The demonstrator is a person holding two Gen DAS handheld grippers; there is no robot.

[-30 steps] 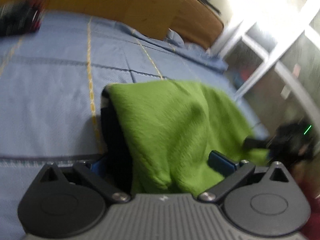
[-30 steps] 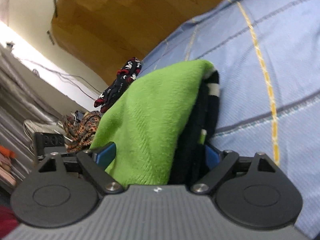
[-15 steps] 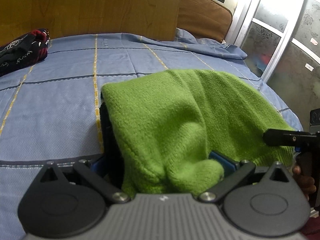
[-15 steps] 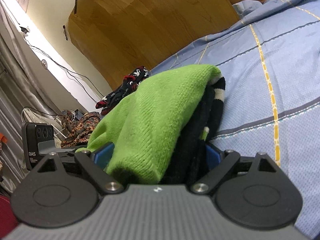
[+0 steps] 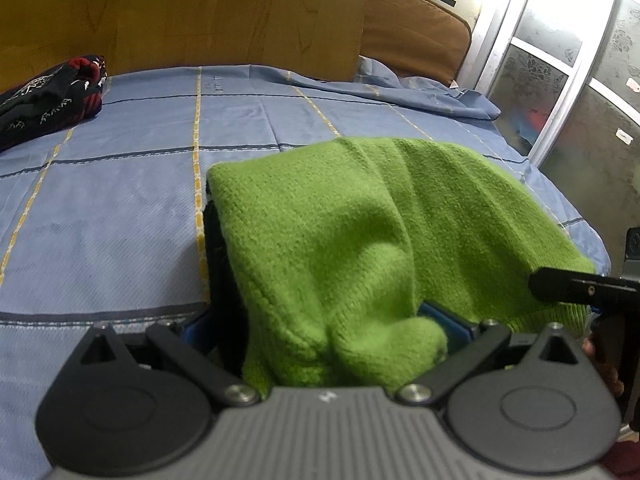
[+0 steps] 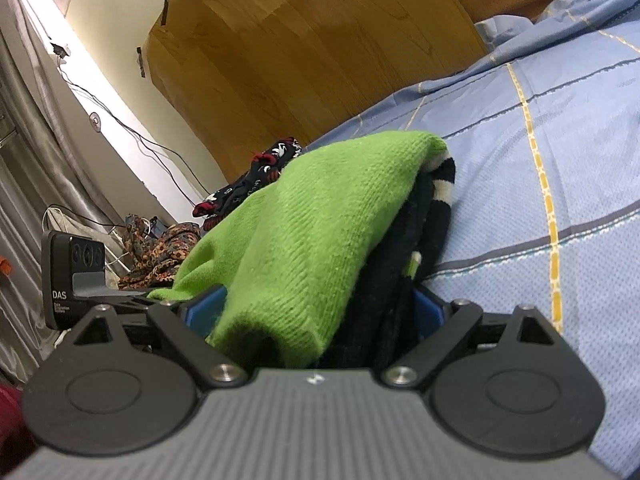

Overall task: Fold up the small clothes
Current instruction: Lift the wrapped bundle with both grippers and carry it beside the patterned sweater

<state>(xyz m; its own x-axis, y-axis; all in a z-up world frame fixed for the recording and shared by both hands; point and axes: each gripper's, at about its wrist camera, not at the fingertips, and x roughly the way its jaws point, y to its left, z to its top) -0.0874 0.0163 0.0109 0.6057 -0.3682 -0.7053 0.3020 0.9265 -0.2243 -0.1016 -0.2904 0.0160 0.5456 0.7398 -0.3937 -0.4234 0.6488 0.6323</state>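
Note:
A green knit garment (image 5: 360, 220) with a black and white striped layer under it lies folded on the blue bedsheet (image 5: 120, 208). My left gripper (image 5: 328, 332) is shut on its near left edge, cloth bunched between the blue pads. My right gripper (image 6: 316, 312) is shut on the same garment (image 6: 320, 208) at its other near end, green above and black (image 6: 424, 232) below. The right gripper's finger (image 5: 568, 284) shows at the right edge of the left wrist view, and the left gripper's body (image 6: 76, 272) shows at the left of the right wrist view.
A dark patterned garment (image 5: 44, 96) lies at the bed's far left and also shows in the right wrist view (image 6: 256, 176). A wooden headboard (image 5: 200, 12) stands behind. A brown cushion (image 5: 412, 36) and glass doors (image 5: 560, 80) are at the right. Patterned clothes (image 6: 160, 248) lie beyond the bed.
The left view has steadied from a blurred swing and both grippers have settled with the garment still held. The green cloth has come down lower onto the sheet.

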